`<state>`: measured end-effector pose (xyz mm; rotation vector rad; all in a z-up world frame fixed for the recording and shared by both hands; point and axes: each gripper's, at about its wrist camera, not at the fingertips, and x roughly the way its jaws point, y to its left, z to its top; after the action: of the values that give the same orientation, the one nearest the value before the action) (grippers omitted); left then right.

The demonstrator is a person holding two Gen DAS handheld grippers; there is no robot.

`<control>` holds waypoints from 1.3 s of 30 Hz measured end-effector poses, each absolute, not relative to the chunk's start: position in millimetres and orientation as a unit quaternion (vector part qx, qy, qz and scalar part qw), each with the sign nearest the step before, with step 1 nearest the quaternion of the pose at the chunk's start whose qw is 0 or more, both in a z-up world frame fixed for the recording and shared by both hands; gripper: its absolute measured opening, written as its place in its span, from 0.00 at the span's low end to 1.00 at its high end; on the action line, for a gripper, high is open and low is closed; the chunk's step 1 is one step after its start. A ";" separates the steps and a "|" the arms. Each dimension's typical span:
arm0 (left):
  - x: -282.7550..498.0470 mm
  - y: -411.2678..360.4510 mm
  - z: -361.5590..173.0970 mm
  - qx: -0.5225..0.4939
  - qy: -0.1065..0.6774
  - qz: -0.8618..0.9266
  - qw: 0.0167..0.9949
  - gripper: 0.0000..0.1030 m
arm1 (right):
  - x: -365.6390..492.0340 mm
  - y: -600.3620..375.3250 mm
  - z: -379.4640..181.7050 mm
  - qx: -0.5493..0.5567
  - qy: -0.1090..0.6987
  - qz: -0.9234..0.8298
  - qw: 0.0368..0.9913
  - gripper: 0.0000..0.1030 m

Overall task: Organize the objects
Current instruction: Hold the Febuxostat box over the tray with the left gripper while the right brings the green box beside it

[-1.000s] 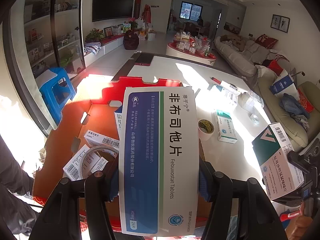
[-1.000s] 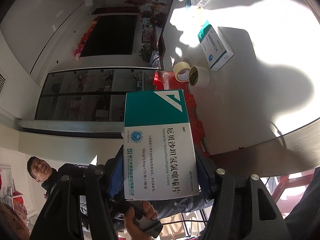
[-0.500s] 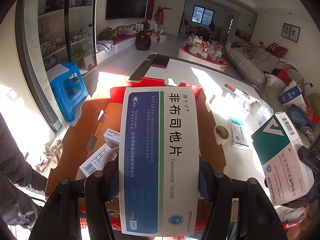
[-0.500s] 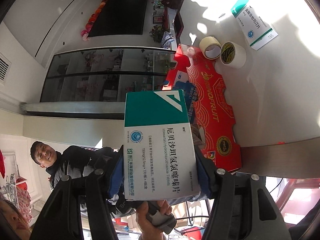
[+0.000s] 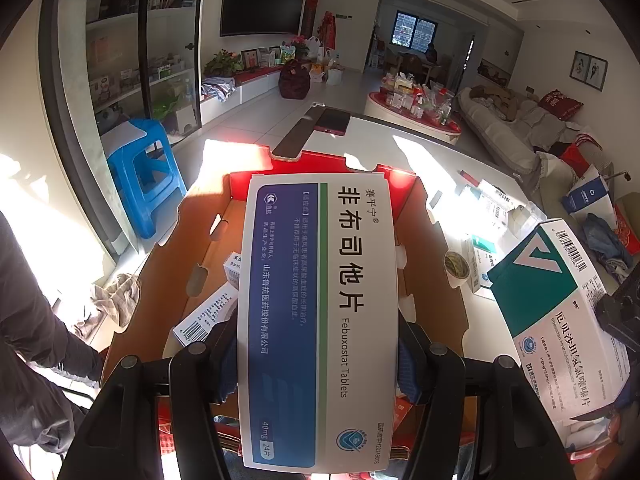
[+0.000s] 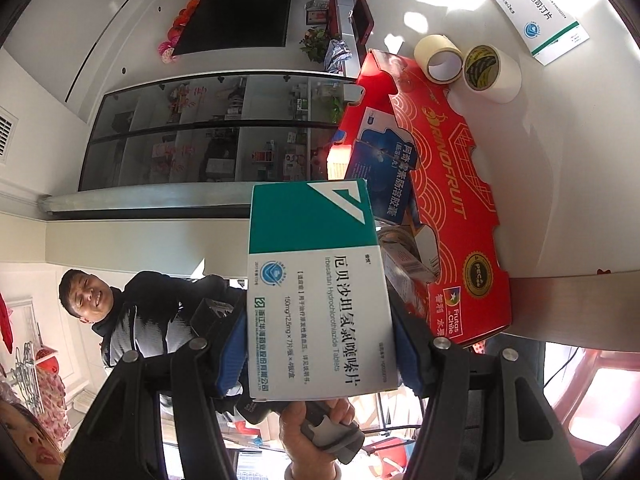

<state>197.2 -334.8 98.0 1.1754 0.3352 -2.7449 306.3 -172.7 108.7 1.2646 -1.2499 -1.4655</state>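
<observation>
My left gripper [image 5: 318,364] is shut on a white and blue Febuxostat tablet box [image 5: 316,320], held above the open red cardboard box [image 5: 192,280] that has several small medicine boxes [image 5: 206,316] lying inside. My right gripper [image 6: 316,348] is shut on a green and white Irbesartan tablet box [image 6: 316,280]; that same box [image 5: 556,320] shows at the right of the left wrist view. In the right wrist view the red cardboard box [image 6: 452,200] lies just beyond the held box, with a blue medicine box [image 6: 384,164] standing in it.
Two tape rolls [image 6: 464,66] and a green and white medicine box [image 6: 536,16] lie on the white table [image 6: 580,160]. More boxes [image 5: 484,208] sit at the table's far right. A blue stool [image 5: 140,172] stands left of the table. A person in dark clothes [image 6: 132,320] stands nearby.
Both views have shifted toward the red cardboard box, which now sits closer and fuller in frame. The right gripper's box has drawn nearer to the left one. Both grips are unchanged.
</observation>
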 end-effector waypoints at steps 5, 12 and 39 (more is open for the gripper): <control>198.5 -335.3 97.9 0.390 0.110 -0.911 0.072 0.63 | 302.5 -177.5 116.8 0.494 -0.492 -0.583 0.417 0.60; 199.9 -342.3 97.1 0.388 0.111 -0.912 0.079 0.63 | 300.8 -189.4 117.8 0.498 -0.487 -0.580 0.422 0.61; 207.3 -361.8 90.3 0.387 0.124 -0.908 0.098 0.63 | 289.5 -215.8 110.5 0.511 -0.483 -0.573 0.420 0.61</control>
<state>207.3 -361.8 90.3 1.1464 0.3662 -2.6886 289.5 -215.8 110.5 1.2818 -1.2106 -1.4366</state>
